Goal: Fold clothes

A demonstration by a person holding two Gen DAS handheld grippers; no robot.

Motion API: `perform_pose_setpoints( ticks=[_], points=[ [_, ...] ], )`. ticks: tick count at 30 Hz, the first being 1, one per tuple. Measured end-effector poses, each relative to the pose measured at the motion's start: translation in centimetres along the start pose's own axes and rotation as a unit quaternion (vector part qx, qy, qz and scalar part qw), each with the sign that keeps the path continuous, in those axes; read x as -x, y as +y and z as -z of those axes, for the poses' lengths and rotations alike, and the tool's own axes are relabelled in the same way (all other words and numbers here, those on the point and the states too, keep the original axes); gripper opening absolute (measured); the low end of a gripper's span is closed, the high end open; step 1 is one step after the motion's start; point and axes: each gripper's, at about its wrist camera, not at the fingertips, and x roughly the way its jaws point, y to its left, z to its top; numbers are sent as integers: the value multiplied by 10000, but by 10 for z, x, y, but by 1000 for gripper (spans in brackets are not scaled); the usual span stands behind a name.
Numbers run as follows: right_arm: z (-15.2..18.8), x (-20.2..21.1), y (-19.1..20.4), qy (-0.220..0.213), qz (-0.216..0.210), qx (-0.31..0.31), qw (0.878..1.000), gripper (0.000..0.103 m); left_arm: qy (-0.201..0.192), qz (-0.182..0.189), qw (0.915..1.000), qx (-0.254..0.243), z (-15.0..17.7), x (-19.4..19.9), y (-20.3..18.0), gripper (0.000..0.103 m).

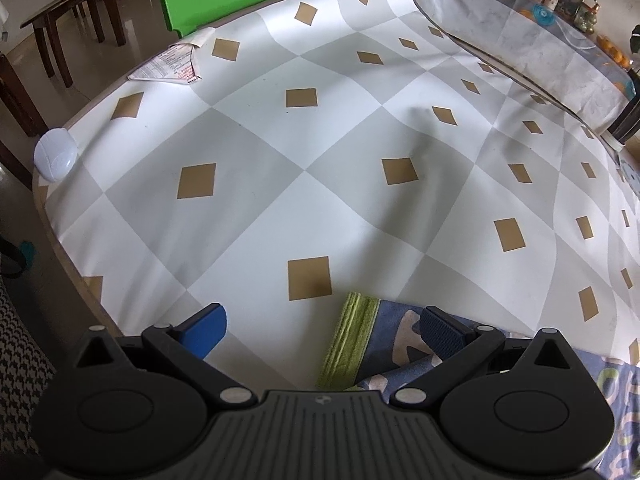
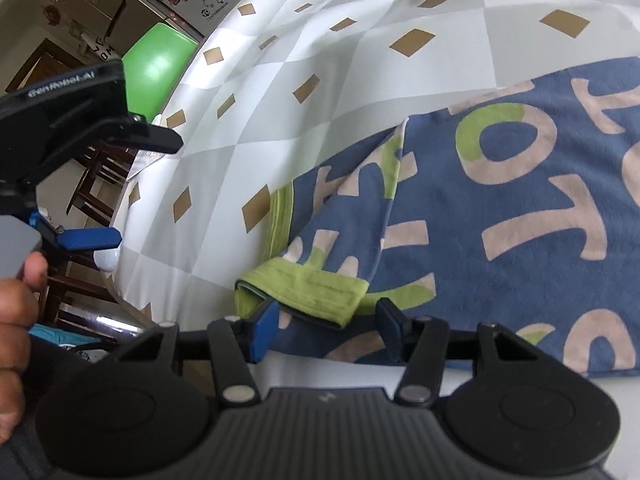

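A blue towel (image 2: 500, 208) with pale lettering and a green hem is lying partly folded on the checked surface (image 1: 280, 140). The right hand-held gripper (image 2: 326, 330) is straddling its green corner, fingers apart and not pressing. The left hand-held gripper (image 1: 320, 330) is hovering wide apart over the towel's edge, gripping nothing.

The left tool (image 1: 322, 330) tilts steeply downward, its blue pads spread wide with nothing pressed between them. The right tool (image 2: 326, 330) points down at a shallower slant, its jaws parted about halfway. A hand (image 2: 14, 328) grips the left tool's grey handle at the right-wrist view's left edge.
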Motion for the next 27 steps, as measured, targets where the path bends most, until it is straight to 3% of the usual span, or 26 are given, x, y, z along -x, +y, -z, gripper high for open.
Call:
perform_pose_setpoints(
  ticks=[2, 8, 12, 19, 25, 27],
  points=[
    [1, -1, -1, -73, 27, -23, 10000, 47, 7, 43, 10000, -13, 0, 1, -1, 103],
    [0, -3, -5, -175, 125, -178, 9996, 19, 7, 162, 9998, 78, -2, 5, 1, 103],
    [0, -6, -3, -161, 226, -97, 9996, 9, 20, 197, 9997, 139, -3, 5, 4, 103],
    [-14, -6, 7, -291, 47, -58, 9995, 6, -66, 165, 9995, 259, -6, 9, 9, 103],
    [-63, -14, 32, -651, -427, -104, 9969, 5, -354, -27, 9977, 574, -13, 16, 23, 103],
    [-79, -13, 43, -908, -661, -84, 9936, 10, -462, -92, 9967, 660, -16, 18, 28, 103]
  ],
)
